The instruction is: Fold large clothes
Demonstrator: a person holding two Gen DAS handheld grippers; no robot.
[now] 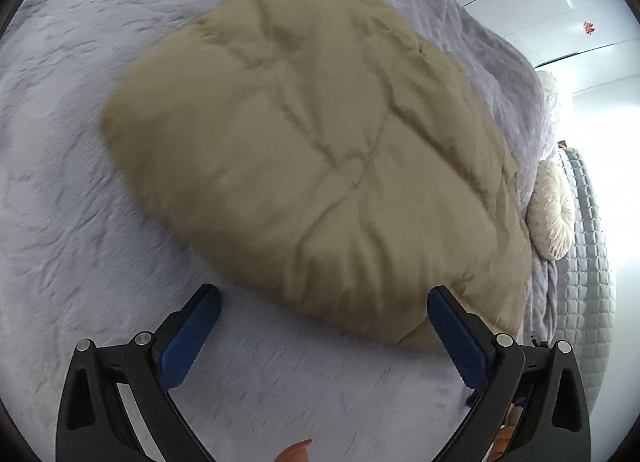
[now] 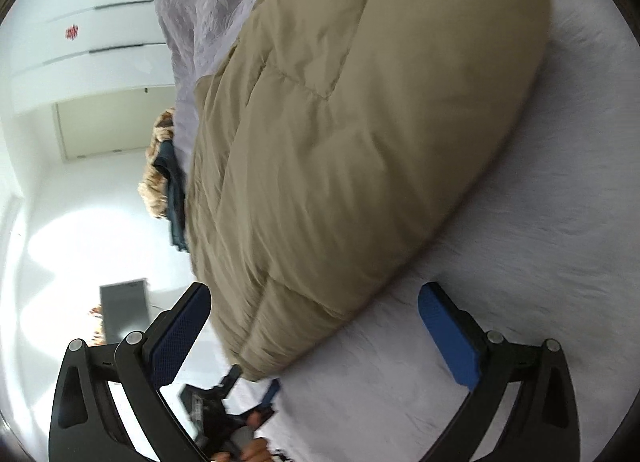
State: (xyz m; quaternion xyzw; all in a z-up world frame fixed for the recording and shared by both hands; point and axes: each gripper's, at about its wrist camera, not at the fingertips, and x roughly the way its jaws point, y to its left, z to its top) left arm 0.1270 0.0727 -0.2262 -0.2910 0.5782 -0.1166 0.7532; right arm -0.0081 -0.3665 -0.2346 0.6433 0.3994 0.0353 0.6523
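Hovering with both the left gripper and right gripper spread and empty beside the folded tan padded coat on the lavender bedspread, we risk its springy bulk unfolding near the bed edge.

The puffy tan coat filled the frame's centre; bare lavender bedspread lay open at left and bottom, a cream cushion crowding the right edge.

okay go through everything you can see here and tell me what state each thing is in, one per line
Tan padded garment: folded into a bulky bundle, lying on the bed.
Lavender bed cover: spread out, wrinkled.
Left tongs: open, holding nothing.
Right tongs: open, holding nothing.
Cream round cushion: at the bed's edge.
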